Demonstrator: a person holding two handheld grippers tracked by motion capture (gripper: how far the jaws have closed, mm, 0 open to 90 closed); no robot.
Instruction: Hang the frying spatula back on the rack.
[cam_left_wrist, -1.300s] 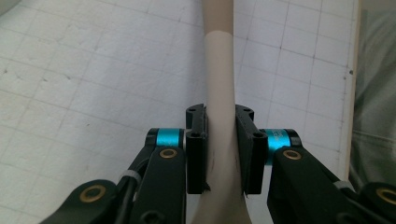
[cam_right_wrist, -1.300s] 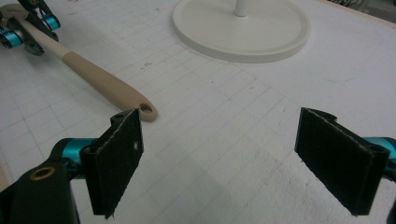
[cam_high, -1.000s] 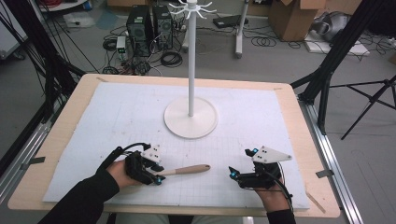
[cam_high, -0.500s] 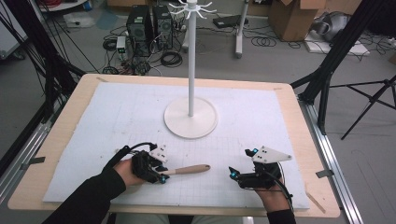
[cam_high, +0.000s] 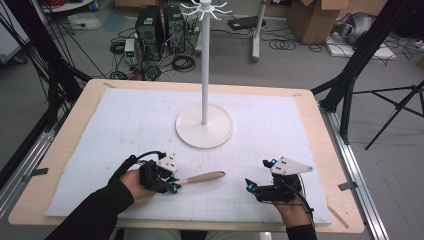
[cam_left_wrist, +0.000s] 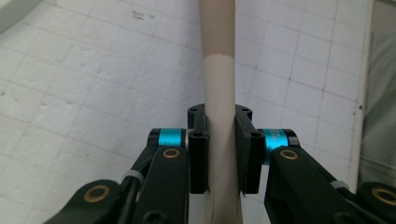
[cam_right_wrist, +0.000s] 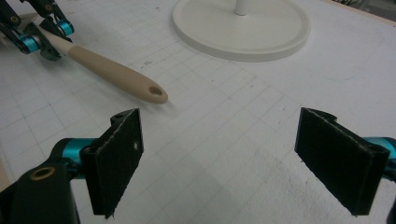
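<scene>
The left gripper (cam_left_wrist: 219, 154) has just been closing and is now clamping the wooden handle (cam_high: 200, 177), which is lying on the white mat (cam_high: 125, 130). The right gripper (cam_right_wrist: 217, 158) is resting with jaws wide apart, holding nothing.

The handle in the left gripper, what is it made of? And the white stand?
The handle looks like smooth, matte wood: pale tan, with a hanging hole at its end. Its gripped part is paler, maybe painted or plastic. The stand looks like white-coated metal or plastic, smooth and slightly glossy; which one is unclear.
</scene>
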